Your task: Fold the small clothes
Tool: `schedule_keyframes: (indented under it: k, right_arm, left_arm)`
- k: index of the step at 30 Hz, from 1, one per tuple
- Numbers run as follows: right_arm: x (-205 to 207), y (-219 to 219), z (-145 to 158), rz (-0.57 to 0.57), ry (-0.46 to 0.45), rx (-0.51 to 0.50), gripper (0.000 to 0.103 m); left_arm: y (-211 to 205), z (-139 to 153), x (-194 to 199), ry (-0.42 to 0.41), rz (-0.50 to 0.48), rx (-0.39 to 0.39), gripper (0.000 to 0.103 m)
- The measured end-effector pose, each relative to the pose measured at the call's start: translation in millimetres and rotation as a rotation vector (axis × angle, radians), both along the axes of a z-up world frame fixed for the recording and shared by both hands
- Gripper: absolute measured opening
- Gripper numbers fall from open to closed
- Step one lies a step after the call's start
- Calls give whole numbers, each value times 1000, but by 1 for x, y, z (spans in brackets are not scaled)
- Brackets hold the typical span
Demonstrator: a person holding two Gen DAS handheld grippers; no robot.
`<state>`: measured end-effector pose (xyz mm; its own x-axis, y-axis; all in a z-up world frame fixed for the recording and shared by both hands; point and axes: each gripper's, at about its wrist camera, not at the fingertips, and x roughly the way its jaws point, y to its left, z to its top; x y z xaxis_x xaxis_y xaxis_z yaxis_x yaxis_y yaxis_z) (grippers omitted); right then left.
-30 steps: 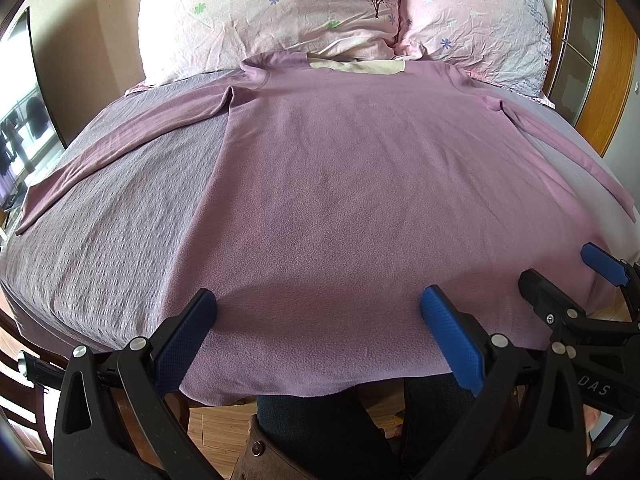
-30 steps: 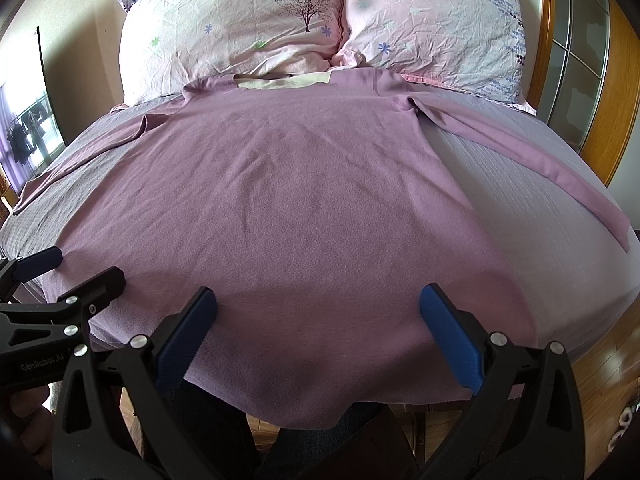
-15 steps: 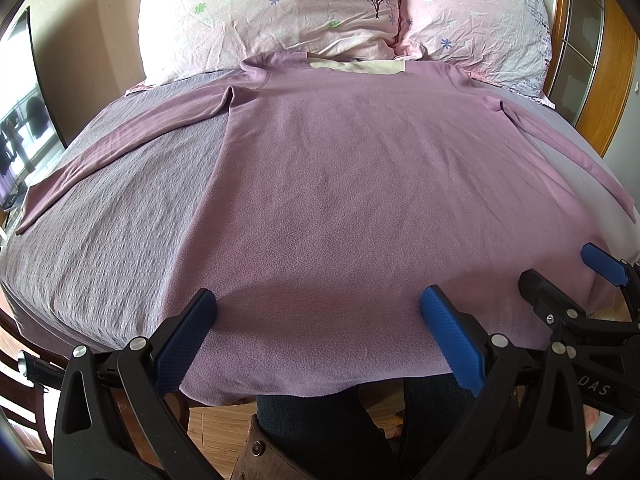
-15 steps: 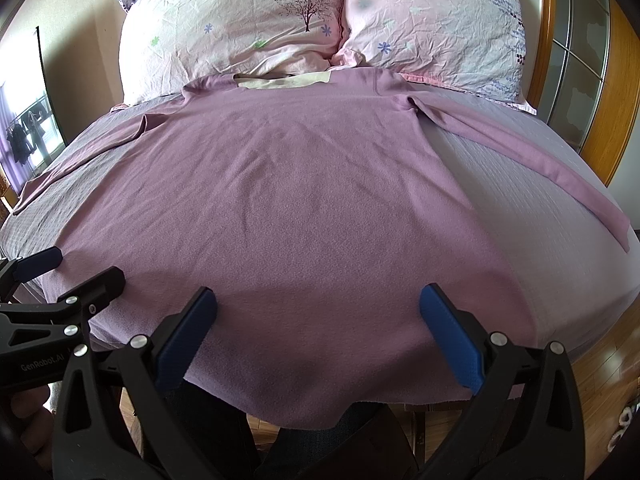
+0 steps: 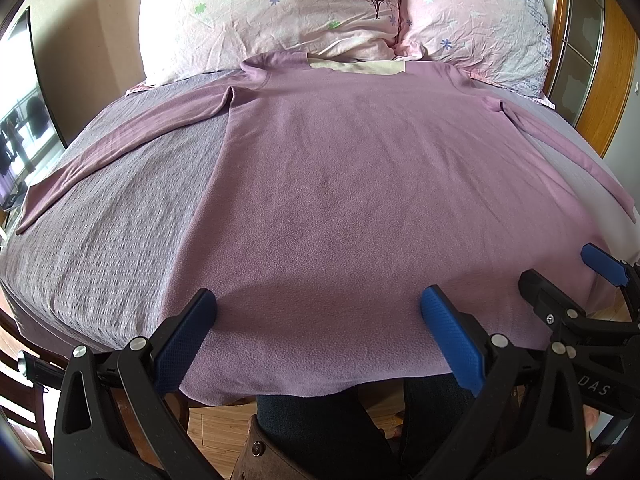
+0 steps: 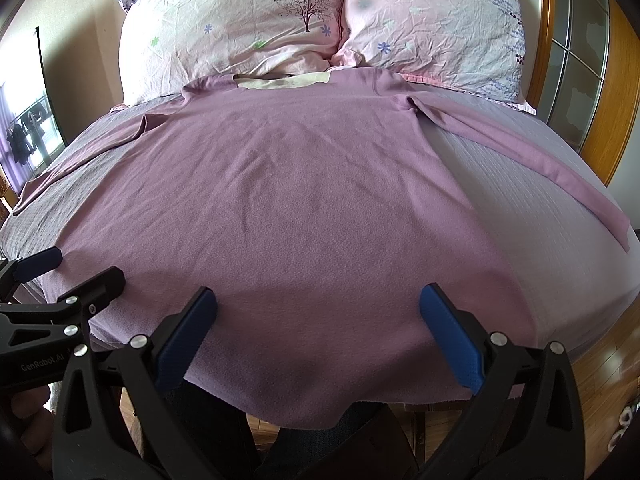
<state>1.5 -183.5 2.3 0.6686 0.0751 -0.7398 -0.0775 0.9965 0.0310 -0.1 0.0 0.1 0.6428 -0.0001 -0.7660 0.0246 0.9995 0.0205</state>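
A mauve long-sleeved shirt (image 5: 360, 184) lies flat on the bed, collar toward the pillows, both sleeves spread out; its hem hangs over the near edge. It also shows in the right wrist view (image 6: 304, 208). My left gripper (image 5: 318, 320) is open and empty, hovering just above the hem, left of centre. My right gripper (image 6: 318, 320) is open and empty above the hem, right of centre. Each gripper shows at the edge of the other's view: the right one (image 5: 572, 280), the left one (image 6: 72, 272).
The bed has a lilac textured cover (image 5: 104, 240). Two floral pillows (image 5: 280, 12) lean at the head. A wooden frame with glass panels (image 6: 580, 60) stands at the right. The person's legs (image 5: 328, 432) and wooden floor (image 6: 600, 360) lie below the near edge.
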Motion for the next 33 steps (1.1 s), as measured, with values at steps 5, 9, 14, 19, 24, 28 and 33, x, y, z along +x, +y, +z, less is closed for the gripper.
schedule_keyframes:
  k: [5,9,14,19,24,28,33]
  right_arm:
    - [0,0,0,0,-1,0,101]
    - [0,0,0,2,0,-2,101]
    - [2,0,-2,16,8,-7,101]
    - [3,-1,-2,42,3,-5,101]
    - [12,-59,20,-88,-59,154,101]
    - [36,-162,32,-347,-60,312,101]
    - [45,-293,9,-675,-12,614,73]
  left_arm:
    - [0,0,0,-1,-1,1,102]
    - [0,0,1,2,-2,2,102]
    - [-1,3,1,1,-10,7,102]
    - [-1,2,0,2,-24,9,102]
    - [0,4,1,-7,-57,9,102]
    - [3,17,3,-75,-92,-24,102]
    - [7,32,11,-169,-154,-109,102]
